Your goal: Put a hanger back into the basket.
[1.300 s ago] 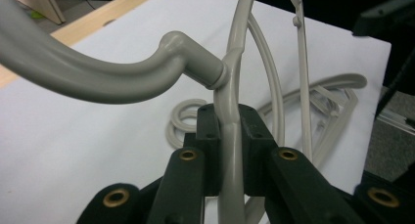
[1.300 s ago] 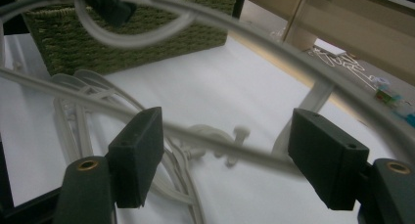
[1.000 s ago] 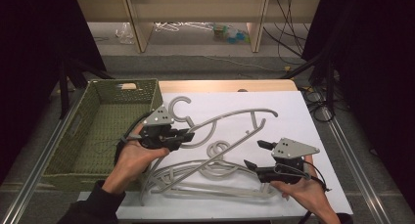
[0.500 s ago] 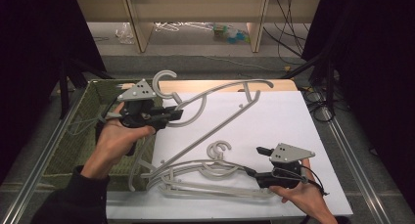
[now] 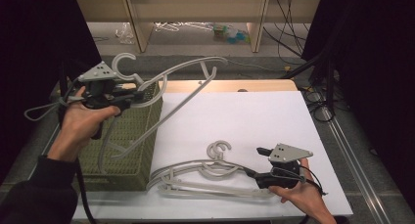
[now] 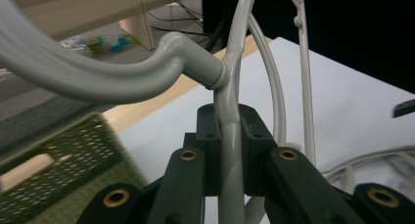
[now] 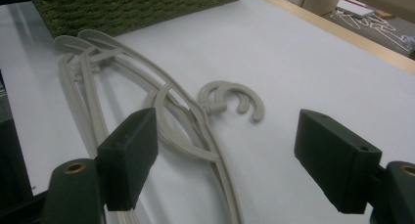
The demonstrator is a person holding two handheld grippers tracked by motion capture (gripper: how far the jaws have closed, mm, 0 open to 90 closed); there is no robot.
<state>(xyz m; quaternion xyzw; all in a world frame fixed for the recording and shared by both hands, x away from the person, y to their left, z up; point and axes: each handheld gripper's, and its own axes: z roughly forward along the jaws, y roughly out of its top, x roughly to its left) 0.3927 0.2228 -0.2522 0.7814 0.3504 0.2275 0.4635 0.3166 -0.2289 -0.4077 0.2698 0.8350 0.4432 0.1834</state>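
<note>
Lifted from mid-table to upper left: hanger [image 5: 166, 82], clamped in left gripper [image 5: 128, 98] above basket [image 5: 132, 136]. Likely headed inside. Right gripper [image 7: 225, 160] wide, empty, lower right.

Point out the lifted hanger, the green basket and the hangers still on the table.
lifted hanger [image 5: 183, 99], high view, on its bar.
green basket [image 5: 132, 136], high view, on its right wall.
hangers on the table [image 5: 220, 148], high view, on the hooks.

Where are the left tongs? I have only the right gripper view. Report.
Observer: The left tongs are up over the green basket, shut on a grey hanger.
Operator: Give me the grip point.
Observer: The jaws clamp its neck, just below the hook.
Operator: Now place my own tongs.
Observer: From the high view, the right tongs sit low at the right end of the hanger pile on the white table.
</note>
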